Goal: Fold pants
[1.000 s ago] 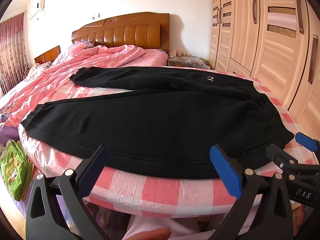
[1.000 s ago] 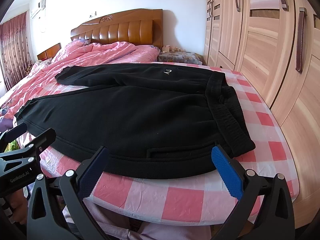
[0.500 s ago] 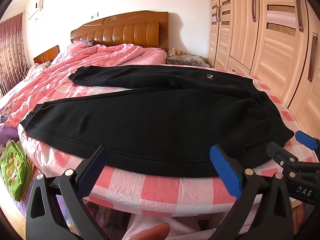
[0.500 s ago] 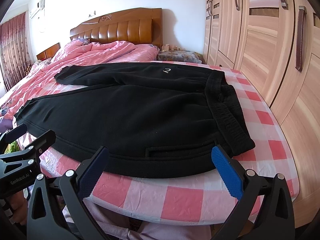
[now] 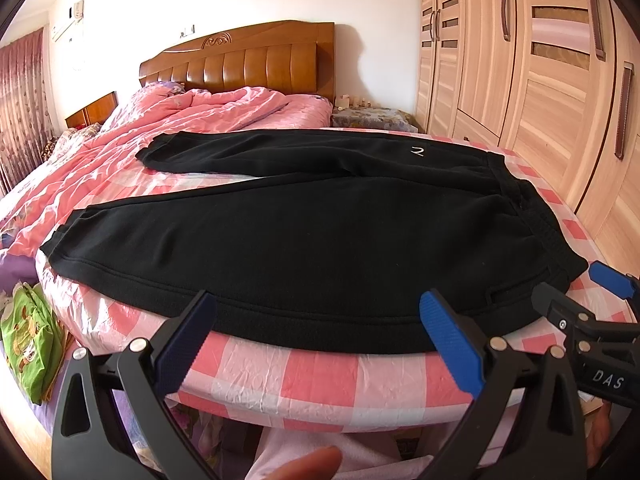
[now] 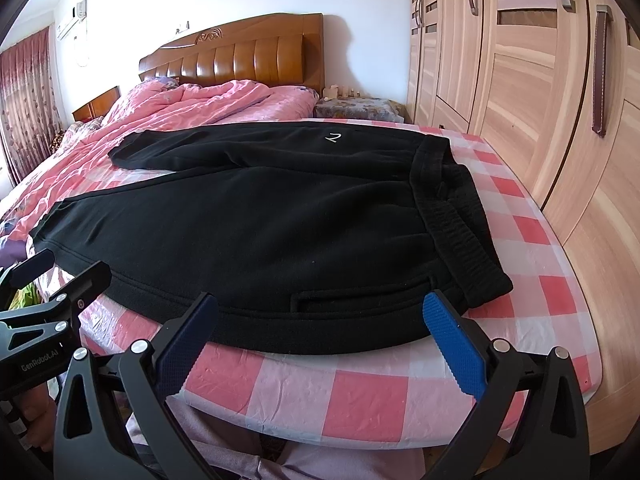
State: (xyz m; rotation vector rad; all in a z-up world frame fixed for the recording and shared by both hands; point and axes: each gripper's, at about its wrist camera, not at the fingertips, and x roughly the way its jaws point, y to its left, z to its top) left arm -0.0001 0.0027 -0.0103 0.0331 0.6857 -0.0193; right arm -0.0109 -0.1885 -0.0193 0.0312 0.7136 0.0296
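Because folding has not begun, the pants (image 5: pixel 304 232) lie flat on the bed (image 5: pixel 320 376), legs spread apart, near the edge. Left gripper (image 5: pixel 324 332) and right gripper (image 6: pixel 320 332) hover before the hem, fingers released, holding nothing.

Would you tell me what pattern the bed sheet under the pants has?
Pink-and-white checks; the sheet shows best in the right wrist view.

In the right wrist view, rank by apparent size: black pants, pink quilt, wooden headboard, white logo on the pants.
1. black pants, largest.
2-3. pink quilt and wooden headboard: both lie farther back, so their order is unsure.
4. white logo, smallest.
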